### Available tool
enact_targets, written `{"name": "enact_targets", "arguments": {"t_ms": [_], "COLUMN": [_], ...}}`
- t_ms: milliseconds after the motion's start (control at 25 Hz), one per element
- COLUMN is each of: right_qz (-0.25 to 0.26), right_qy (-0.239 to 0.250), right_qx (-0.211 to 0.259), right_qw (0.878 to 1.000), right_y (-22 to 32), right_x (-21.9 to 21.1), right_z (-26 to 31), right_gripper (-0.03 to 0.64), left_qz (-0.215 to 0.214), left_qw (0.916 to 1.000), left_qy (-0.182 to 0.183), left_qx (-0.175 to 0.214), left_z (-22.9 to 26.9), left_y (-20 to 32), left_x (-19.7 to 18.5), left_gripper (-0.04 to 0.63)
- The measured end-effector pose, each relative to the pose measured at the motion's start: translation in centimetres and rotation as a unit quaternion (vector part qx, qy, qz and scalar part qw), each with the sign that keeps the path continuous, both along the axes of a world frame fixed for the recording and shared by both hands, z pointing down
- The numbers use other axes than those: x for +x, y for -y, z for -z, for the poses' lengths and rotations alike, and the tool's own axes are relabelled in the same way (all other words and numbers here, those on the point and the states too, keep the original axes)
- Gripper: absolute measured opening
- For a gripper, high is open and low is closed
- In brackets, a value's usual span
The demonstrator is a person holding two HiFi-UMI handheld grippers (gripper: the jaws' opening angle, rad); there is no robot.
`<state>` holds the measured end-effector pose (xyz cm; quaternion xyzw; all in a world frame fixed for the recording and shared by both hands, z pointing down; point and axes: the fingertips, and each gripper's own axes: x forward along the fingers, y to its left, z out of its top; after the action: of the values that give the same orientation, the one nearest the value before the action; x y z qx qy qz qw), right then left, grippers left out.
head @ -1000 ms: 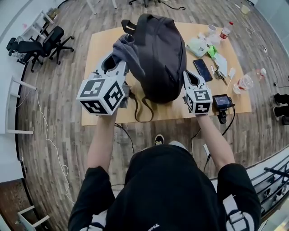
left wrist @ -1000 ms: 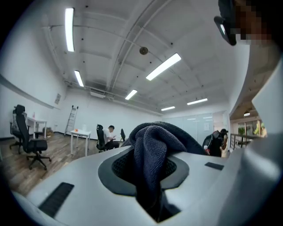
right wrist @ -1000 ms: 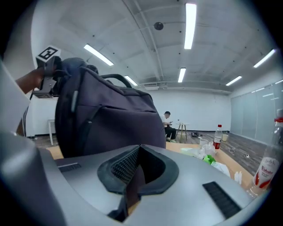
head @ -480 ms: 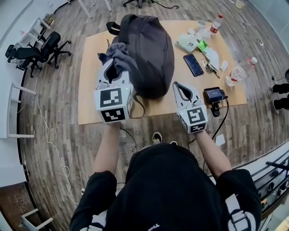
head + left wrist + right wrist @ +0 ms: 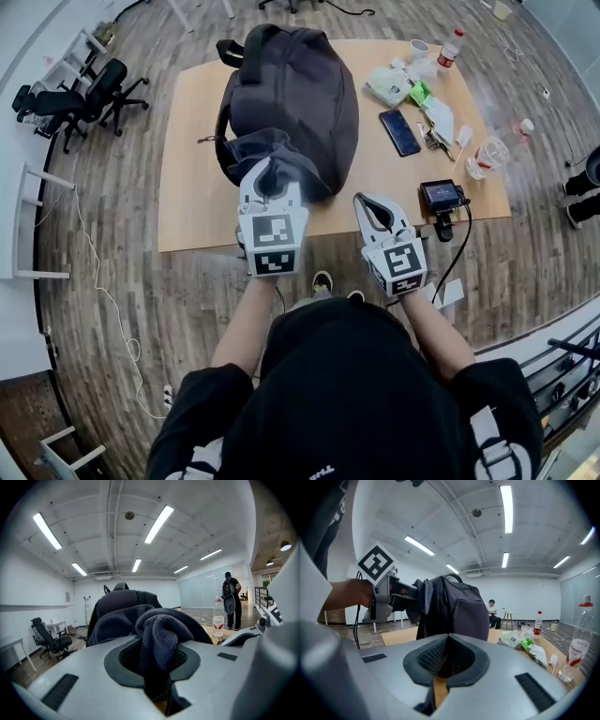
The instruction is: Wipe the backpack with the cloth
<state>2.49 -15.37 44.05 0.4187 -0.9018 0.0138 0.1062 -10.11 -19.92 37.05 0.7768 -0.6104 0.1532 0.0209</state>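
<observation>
A dark grey backpack (image 5: 292, 89) lies on the wooden table (image 5: 192, 202); it stands tall in the right gripper view (image 5: 457, 609). My left gripper (image 5: 273, 178) is shut on a dark blue-grey cloth (image 5: 265, 152), which rests against the backpack's near end. In the left gripper view the cloth (image 5: 161, 634) bulges out between the jaws in front of the backpack (image 5: 117, 603). My right gripper (image 5: 372, 208) is shut with nothing in it, off the backpack's near right side at the table's front edge. The right gripper view shows its closed jaws (image 5: 440, 660) and the left gripper (image 5: 379, 581) with the cloth (image 5: 423, 595).
Right of the backpack lie a black phone (image 5: 399, 133), a white pouch (image 5: 388, 89), bottles (image 5: 451, 47) (image 5: 494, 150) and small clutter. A small camera device (image 5: 441, 198) sits at the front right corner. Office chairs (image 5: 66, 94) stand at the left. People (image 5: 230, 599) are far off.
My left gripper carried the cloth from the backpack's left side down to its near end. My right gripper drew back from the backpack toward the front edge.
</observation>
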Motion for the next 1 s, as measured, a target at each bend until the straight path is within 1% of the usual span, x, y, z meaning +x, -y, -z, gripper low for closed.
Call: {"name": "enact_targets", "arguments": {"t_ms": [120, 240, 280, 360, 480, 560, 680, 720, 800, 880, 1000], "right_qz": [0.001, -0.003, -0.005, -0.006, -0.008, -0.009, -0.009, -0.008, -0.005, -0.001, 0.003], "right_qy": [-0.002, -0.009, -0.012, -0.018, -0.027, -0.029, -0.033, -0.035, -0.038, -0.04, -0.042], "right_qx": [-0.011, -0.022, -0.026, -0.034, -0.046, -0.054, -0.062, -0.064, -0.069, -0.071, -0.076], "right_qw": [1.0, 1.0, 1.0, 0.999, 0.999, 0.998, 0.997, 0.997, 0.997, 0.997, 0.996], "right_y": [-0.7, -1.2, -1.4, -1.7, -2.0, -2.1, -2.1, -2.1, -2.2, -2.1, -2.1], "right_x": [0.5, 1.3, 1.4, 1.7, 2.0, 2.0, 1.8, 1.6, 1.1, 0.4, -0.4], "right_z": [-0.9, -1.7, -1.9, -2.5, -3.3, -3.7, -4.2, -4.4, -4.6, -4.8, -4.9], "right_gripper": [0.009, 0.009, 0.009, 0.009, 0.009, 0.009, 0.009, 0.009, 0.009, 0.009, 0.009], "left_qz": [-0.003, -0.01, -0.011, -0.01, -0.005, -0.002, 0.001, 0.0, -0.009, -0.027, -0.065], "left_qw": [0.9989, 0.9941, 0.9924, 0.9918, 0.9934, 0.995, 0.9978, 0.9978, 0.9964, 0.994, 0.9844], "left_qy": [-0.013, -0.01, -0.005, 0.003, -0.003, -0.005, -0.007, -0.013, -0.021, -0.016, -0.023], "left_qx": [-0.044, -0.107, -0.123, -0.128, -0.115, -0.1, -0.065, -0.065, -0.082, -0.105, -0.162], "left_z": [-4.6, -10.2, -12.0, -14.6, -16.9, -18.4, -19.2, -19.7, -21.4, -23.4, -26.9], "left_y": [-0.3, -0.5, -0.7, -0.8, -0.7, -0.6, -0.5, -0.6, -1.1, -1.4, -2.0], "left_x": [0.6, 0.9, 1.0, 1.0, 1.2, 1.4, 1.6, 1.7, 2.3, 2.8, 4.3], "left_gripper": [0.091, 0.091, 0.091, 0.092, 0.091, 0.091, 0.091, 0.091, 0.092, 0.091, 0.092]}}
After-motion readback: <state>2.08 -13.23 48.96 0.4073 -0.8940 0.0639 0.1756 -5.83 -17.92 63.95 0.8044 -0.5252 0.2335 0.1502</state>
